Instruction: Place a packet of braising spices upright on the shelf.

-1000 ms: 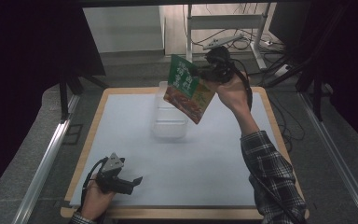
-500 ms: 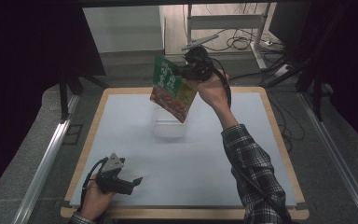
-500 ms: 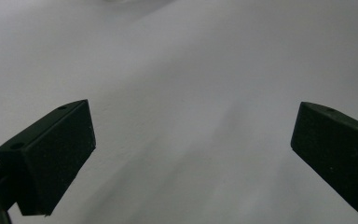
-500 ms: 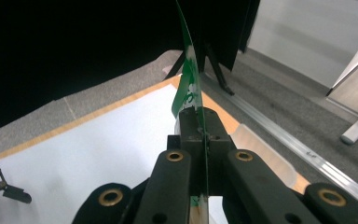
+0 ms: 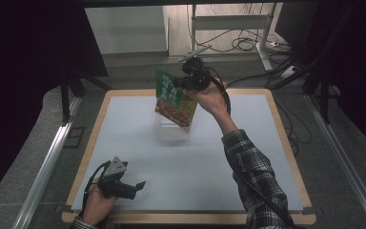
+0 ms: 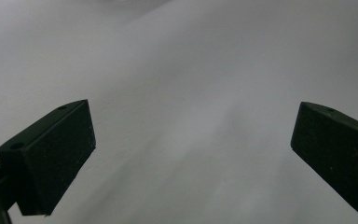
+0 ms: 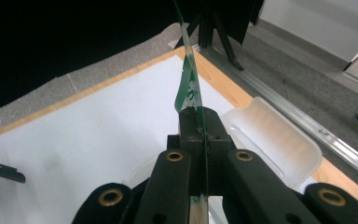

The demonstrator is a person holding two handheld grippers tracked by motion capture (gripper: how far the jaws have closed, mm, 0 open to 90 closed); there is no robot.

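A flat green and orange food pouch (image 5: 173, 98) hangs in the air over the far middle of the white table (image 5: 248, 157), with my right gripper (image 5: 183, 84) shut on its upper edge. Seen edge-on in the right gripper view, the pouch (image 7: 189, 88) is pinched between the closed jaws of the right gripper (image 7: 200, 135). A clear plastic container (image 5: 171, 130) stands on the table just below the pouch; the container (image 7: 272, 140) lies past the jaws in the right gripper view. My left gripper (image 5: 136, 186) rests near the front left edge, and its pads (image 6: 56, 149) stand wide apart over bare table.
The table has a wooden rim (image 5: 286, 138). Aluminium rails (image 5: 43, 167) run along both sides. Cables and a metal stand (image 5: 228, 33) lie on the floor beyond the far edge. My left gripper (image 7: 0, 168) is small at the left of the right gripper view.
My right hand has carried the pouch leftward and down, from the far right toward the spot over the clear container. The left gripper has stayed in place.
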